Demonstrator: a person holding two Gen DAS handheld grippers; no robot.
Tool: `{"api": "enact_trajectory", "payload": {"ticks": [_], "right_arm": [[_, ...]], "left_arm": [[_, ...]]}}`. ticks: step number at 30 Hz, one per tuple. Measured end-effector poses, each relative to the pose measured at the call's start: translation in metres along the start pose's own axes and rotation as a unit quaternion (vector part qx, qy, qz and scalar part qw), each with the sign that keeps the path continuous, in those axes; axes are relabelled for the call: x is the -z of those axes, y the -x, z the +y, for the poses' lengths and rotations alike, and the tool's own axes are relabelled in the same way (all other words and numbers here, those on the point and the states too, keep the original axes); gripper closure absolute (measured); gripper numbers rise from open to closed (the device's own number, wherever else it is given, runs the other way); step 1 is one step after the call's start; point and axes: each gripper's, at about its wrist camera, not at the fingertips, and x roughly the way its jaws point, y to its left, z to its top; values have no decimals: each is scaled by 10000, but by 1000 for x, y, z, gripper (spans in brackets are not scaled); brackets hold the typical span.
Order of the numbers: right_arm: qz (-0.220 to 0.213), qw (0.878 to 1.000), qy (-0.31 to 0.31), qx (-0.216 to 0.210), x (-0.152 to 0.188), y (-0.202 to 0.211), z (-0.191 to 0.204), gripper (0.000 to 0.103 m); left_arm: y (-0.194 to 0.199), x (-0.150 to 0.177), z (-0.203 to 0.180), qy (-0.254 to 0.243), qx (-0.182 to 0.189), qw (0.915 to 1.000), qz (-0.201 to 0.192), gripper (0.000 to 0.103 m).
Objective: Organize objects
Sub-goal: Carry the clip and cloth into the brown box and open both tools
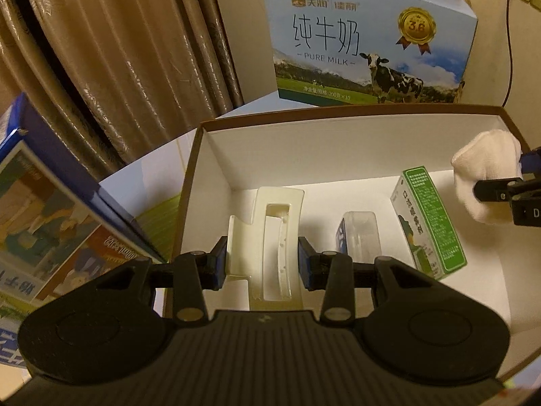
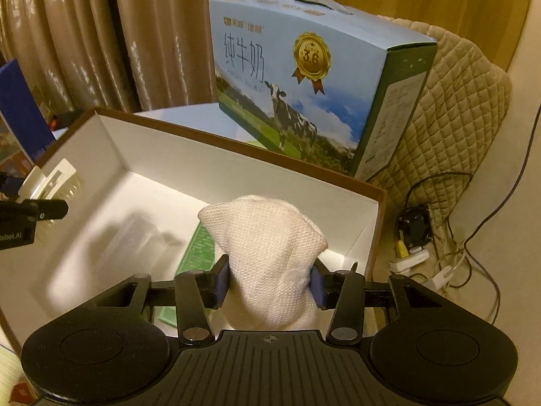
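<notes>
My left gripper (image 1: 263, 260) is shut on a cream hair claw clip (image 1: 270, 237), held over the left part of an open white box with a brown rim (image 1: 338, 112). On the box floor lie a clear plastic case (image 1: 360, 233) and a green-and-white carton (image 1: 427, 223). My right gripper (image 2: 270, 279) is shut on a white rolled cloth (image 2: 267, 264), held above the box's right side (image 2: 375, 233). The cloth (image 1: 487, 182) also shows at the right edge of the left wrist view, and the clip (image 2: 57, 176) at the left edge of the right wrist view.
A blue milk carton case with a cow picture (image 1: 365, 44) stands behind the box. A blue printed box (image 1: 50, 203) leans at the left. Beige curtains (image 1: 118, 50) hang behind. A quilted chair back (image 2: 466, 118) and a power strip with cables (image 2: 416, 253) lie to the right.
</notes>
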Motion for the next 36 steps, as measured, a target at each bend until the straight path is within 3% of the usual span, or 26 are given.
{"api": "enact_trajectory", "payload": {"ticks": [5, 21, 30, 36], "right_arm": [[-207, 9998, 64, 30, -3, 0, -3, 42], [-179, 9997, 71, -149, 3, 1, -4, 41], [-174, 9994, 149, -246, 9, 7, -3, 41], [-215, 9991, 127, -332, 12, 17, -1, 41]], "left_arm": [[-12, -10, -4, -73, 3, 9999, 74, 67], [-51, -22, -20, -371, -151, 9989, 226, 67], [-57, -24, -27, -532, -268, 9982, 56, 67], [-35, -20, -23, -440, -63, 9990, -45, 54]]}}
